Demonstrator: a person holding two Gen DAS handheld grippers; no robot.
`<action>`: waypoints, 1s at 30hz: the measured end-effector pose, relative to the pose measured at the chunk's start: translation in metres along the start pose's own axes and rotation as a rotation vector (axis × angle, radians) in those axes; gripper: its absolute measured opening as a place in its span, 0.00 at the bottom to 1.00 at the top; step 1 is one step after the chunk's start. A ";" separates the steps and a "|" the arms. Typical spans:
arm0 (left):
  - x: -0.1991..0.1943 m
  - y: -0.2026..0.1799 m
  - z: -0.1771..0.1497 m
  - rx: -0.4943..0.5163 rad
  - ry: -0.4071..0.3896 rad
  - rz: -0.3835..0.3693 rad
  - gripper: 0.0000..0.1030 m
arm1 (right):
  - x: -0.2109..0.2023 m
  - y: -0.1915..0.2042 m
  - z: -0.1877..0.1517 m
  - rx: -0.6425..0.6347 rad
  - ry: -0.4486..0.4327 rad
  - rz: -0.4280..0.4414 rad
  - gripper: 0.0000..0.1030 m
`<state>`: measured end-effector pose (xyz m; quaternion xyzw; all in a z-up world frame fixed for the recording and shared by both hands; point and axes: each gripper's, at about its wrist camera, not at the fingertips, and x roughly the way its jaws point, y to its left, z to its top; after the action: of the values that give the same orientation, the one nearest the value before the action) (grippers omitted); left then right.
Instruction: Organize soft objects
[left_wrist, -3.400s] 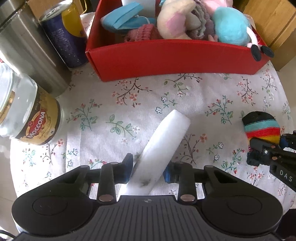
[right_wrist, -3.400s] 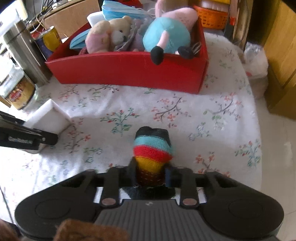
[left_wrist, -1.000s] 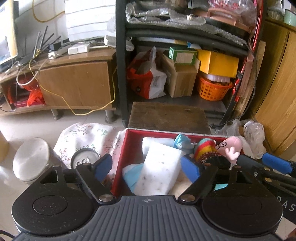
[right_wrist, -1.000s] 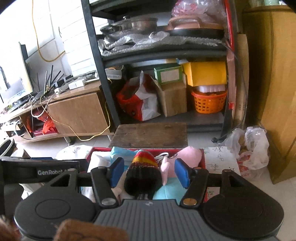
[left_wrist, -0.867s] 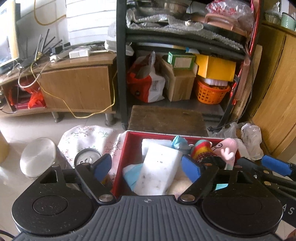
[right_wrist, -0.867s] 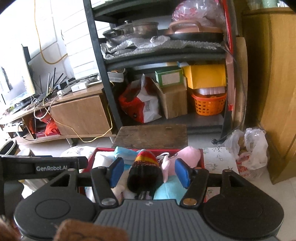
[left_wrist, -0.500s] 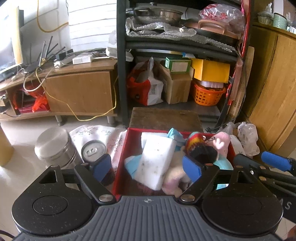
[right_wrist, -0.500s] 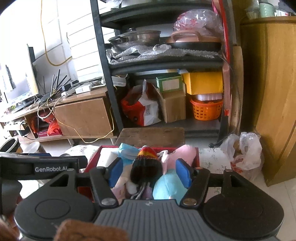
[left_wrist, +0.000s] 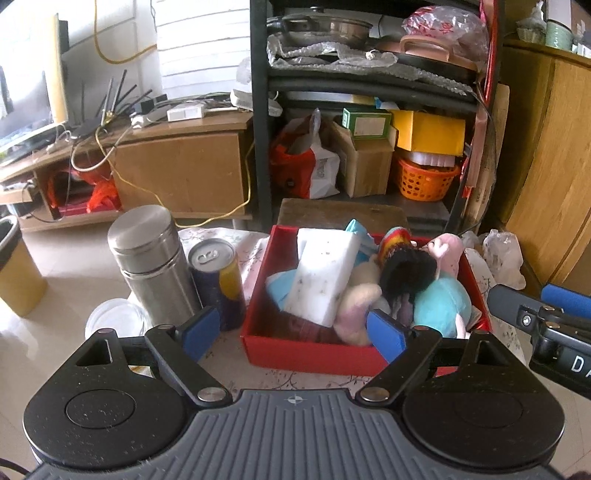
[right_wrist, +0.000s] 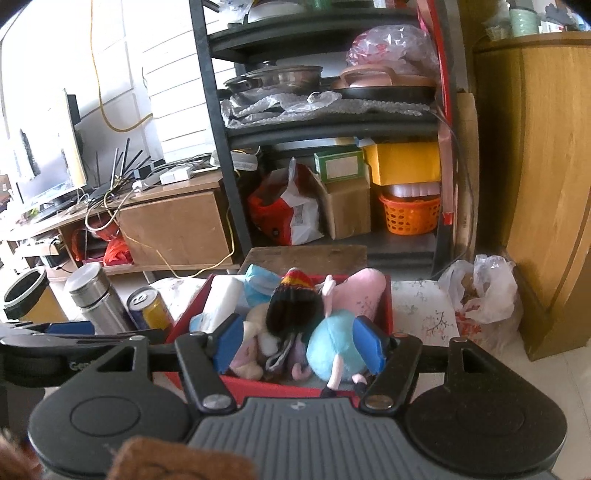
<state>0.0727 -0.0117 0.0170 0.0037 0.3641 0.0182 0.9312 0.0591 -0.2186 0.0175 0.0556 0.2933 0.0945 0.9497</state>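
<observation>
A red box (left_wrist: 306, 350) on the floral tablecloth holds soft things: a white sponge block (left_wrist: 325, 273) leaning on the pile, a striped knitted hat (left_wrist: 402, 262), a blue and pink plush (left_wrist: 439, 306) and a cream plush. My left gripper (left_wrist: 293, 330) is open and empty, just before the box's near wall. My right gripper (right_wrist: 299, 343) is open and empty, above the box's near edge. In the right wrist view the box (right_wrist: 184, 325), sponge (right_wrist: 221, 299), hat (right_wrist: 295, 299) and blue plush (right_wrist: 332, 350) show too.
A steel flask (left_wrist: 155, 266), a drink can (left_wrist: 218, 277) and a glass jar lid (left_wrist: 114, 317) stand left of the box. Behind are a black shelf rack (left_wrist: 258, 110), a low wooden cabinet (left_wrist: 177, 170) and a wooden cupboard (right_wrist: 546, 184) at right.
Both grippers, open since a second ago, have drawn back and up from the box. The sponge and the knitted hat stay lying in the box.
</observation>
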 end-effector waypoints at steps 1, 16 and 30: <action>-0.002 -0.001 -0.002 0.002 -0.004 0.000 0.83 | -0.001 0.000 -0.001 0.000 0.002 0.002 0.36; -0.024 -0.007 -0.011 0.022 -0.058 0.020 0.85 | -0.020 -0.006 -0.009 0.016 -0.015 0.008 0.36; -0.039 -0.006 -0.024 0.033 -0.062 0.013 0.85 | -0.031 -0.006 -0.021 0.007 -0.008 0.004 0.37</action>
<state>0.0282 -0.0197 0.0252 0.0221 0.3354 0.0179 0.9417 0.0233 -0.2299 0.0159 0.0597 0.2896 0.0951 0.9505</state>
